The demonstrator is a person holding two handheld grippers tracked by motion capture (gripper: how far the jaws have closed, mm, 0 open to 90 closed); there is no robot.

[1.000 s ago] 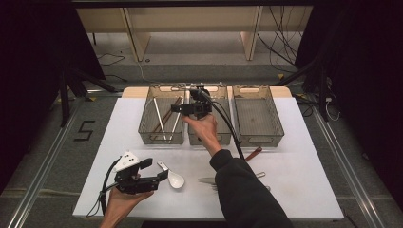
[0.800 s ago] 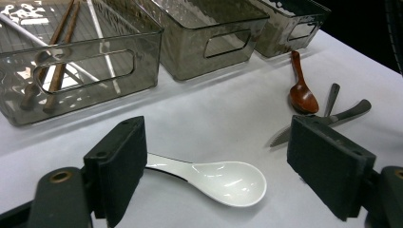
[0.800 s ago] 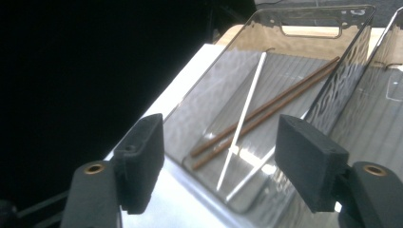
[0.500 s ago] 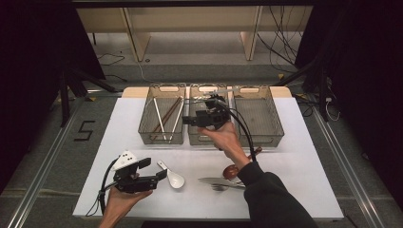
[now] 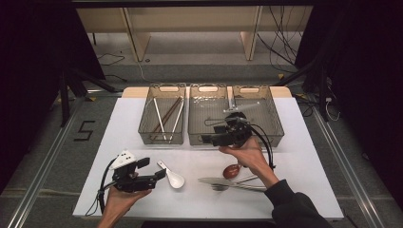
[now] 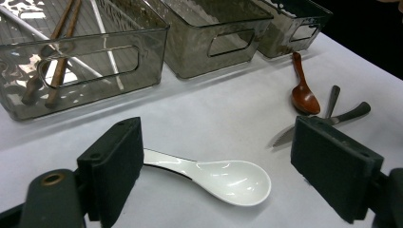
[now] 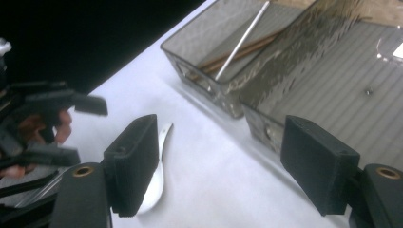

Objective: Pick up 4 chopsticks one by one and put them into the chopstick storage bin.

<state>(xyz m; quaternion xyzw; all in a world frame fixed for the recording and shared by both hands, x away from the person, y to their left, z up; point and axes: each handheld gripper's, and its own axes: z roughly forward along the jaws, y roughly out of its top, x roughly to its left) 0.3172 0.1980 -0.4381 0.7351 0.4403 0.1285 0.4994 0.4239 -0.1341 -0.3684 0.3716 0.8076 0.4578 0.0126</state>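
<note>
I take the white spoon (image 5: 172, 177) as my landmark; it lies flat on the table (image 5: 309, 156), bowl up, untouched.

Left gripper (image 5: 159, 175): I hold it low at the spoon, jaws spread wide and clamping nothing. In the left gripper view the spoon's handle passes behind 1 pad (image 6: 116, 166) and its bowl lies between the 2 pads, clear of both.

Right gripper (image 5: 205, 139): I hold it up and to the right of the spoon, at the near wall of the middle bin (image 5: 209, 116). Its jaws have just been opening and stand released, with nothing between them. In the right gripper view the spoon shows partly behind 1 pad (image 7: 135, 161).

Other items: 3 clear bins stand in a row beyond the spoon. The left bin (image 5: 161, 114) holds chopsticks (image 5: 167, 115). The right bin (image 5: 259, 111) holds a metal piece I cannot identify. A brown spoon (image 5: 231, 171) lies well right of the white spoon, with a knife (image 5: 223, 181) and a fork (image 5: 237, 186) just beside it, toward the near edge.
</note>
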